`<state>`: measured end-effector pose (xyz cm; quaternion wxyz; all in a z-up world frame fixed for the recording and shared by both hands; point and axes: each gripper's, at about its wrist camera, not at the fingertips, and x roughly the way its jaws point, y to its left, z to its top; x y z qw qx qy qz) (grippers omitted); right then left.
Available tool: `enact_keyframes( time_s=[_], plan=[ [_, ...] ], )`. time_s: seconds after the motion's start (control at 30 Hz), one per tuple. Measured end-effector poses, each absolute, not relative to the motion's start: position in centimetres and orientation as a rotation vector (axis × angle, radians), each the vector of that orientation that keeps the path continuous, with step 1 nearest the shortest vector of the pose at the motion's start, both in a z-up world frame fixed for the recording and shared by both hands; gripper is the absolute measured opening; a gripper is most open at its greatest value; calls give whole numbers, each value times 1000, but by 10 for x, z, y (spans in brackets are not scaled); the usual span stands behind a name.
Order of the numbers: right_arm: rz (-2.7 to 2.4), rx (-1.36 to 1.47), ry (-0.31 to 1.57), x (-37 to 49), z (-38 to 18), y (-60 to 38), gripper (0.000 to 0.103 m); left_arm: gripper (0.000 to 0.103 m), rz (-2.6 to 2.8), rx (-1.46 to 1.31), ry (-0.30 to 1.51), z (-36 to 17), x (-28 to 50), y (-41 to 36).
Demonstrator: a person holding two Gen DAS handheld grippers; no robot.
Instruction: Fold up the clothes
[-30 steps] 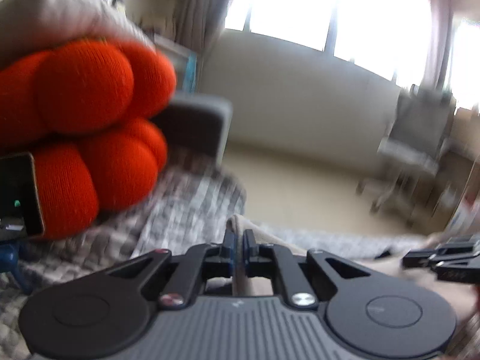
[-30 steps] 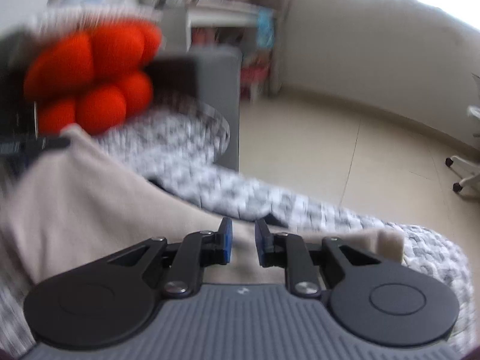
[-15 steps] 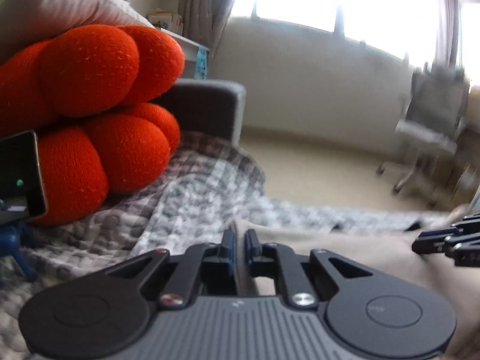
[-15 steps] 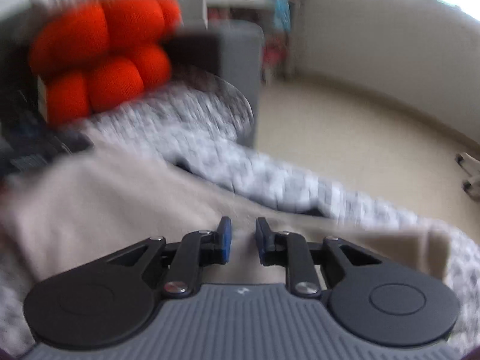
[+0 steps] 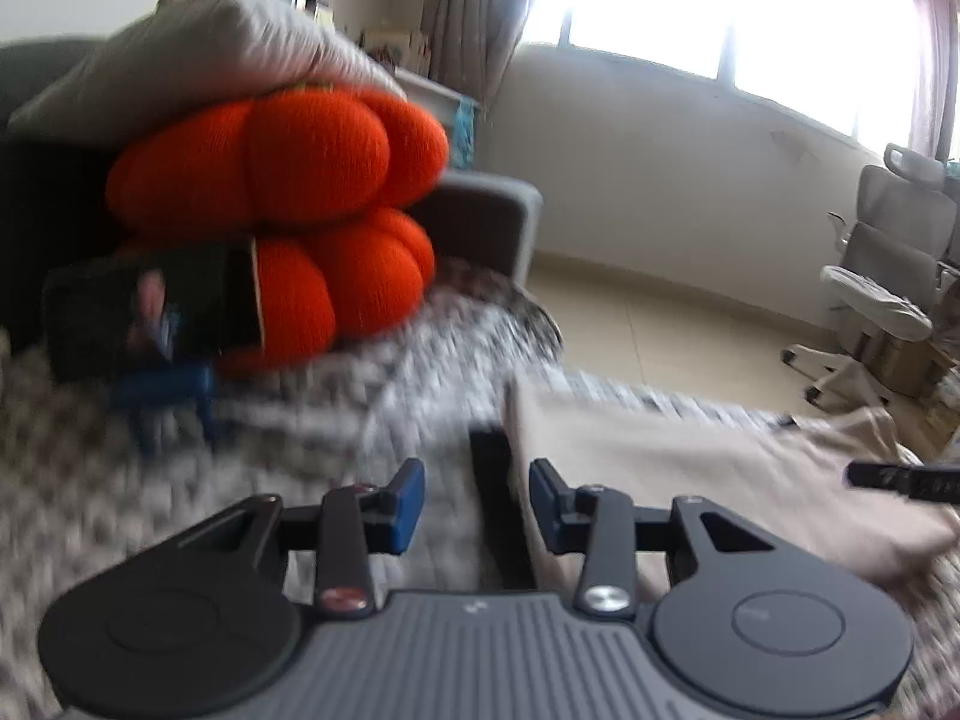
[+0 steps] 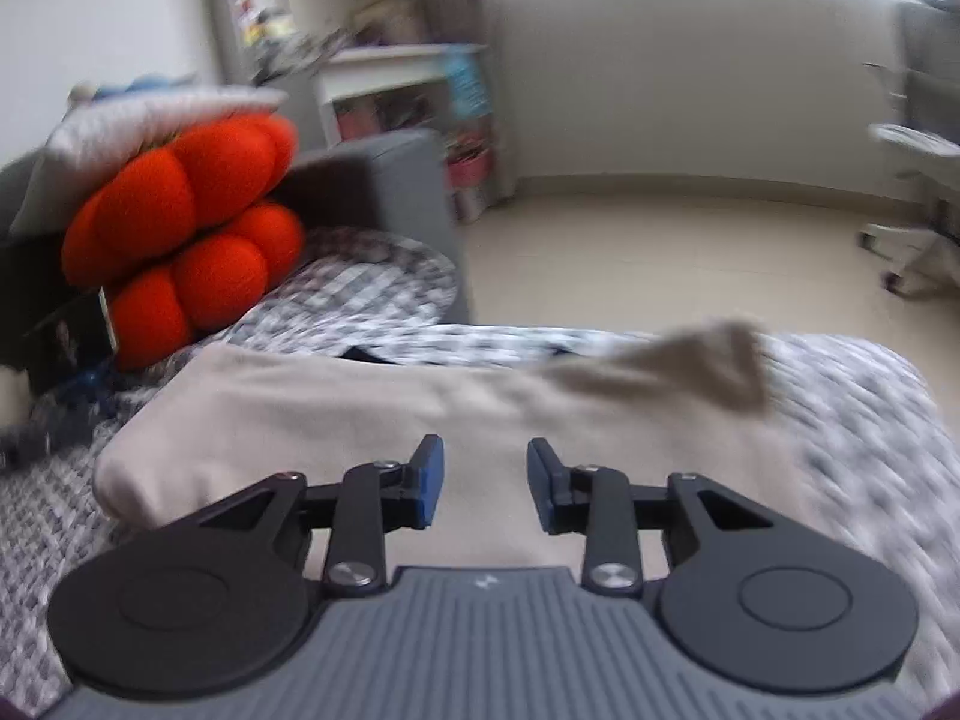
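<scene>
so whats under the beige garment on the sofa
The beige garment lies on a grey-and-white checked blanket, which shows around its edges. Whatever is beneath its middle is covered. Both hand-held grippers are open above it.

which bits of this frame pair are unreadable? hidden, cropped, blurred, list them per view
- Left wrist: beige garment near edge is hidden behind the left tongs body; its right end is smeared.
- Left wrist: right tongs cut off by the frame edge; open or shut not visible here.
- Left wrist: dark screen before the orange cushion is too blurred to read.
- Right wrist: garment's far corner is motion-blurred; shape unclear.
</scene>
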<state>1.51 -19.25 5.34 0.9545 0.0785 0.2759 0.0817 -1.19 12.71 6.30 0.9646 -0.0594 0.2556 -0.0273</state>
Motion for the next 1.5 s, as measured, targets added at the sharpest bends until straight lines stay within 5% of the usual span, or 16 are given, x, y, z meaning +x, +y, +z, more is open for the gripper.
enact_keyframes(
  time_s=[0.4,0.47,0.5,0.57,0.73,1.1,1.2,1.27,1.5],
  plan=[
    [-5,664,580,-48,22,-307,46,39,-160,-178,460,37,-12,126],
    [2,700,572,-46,24,-308,46,15,-172,-175,465,35,-12,122],
    [6,717,567,-44,25,-309,46,12,-164,-184,476,35,-11,122],
    [14,753,558,-42,27,-310,24,8,-168,-218,486,34,-9,127],
    [34,842,535,-36,31,-313,16,6,-252,-242,467,44,-10,148],
    [31,742,610,-28,8,-312,18,8,-350,-47,530,37,-9,149],
    [33,747,618,-28,11,-317,23,15,-332,-53,537,41,-8,148],
    [18,740,609,-31,16,-321,28,30,-311,-94,537,45,-10,155],
    [-90,628,520,-37,38,-322,30,36,-251,-158,520,62,-21,172]
  ],
)
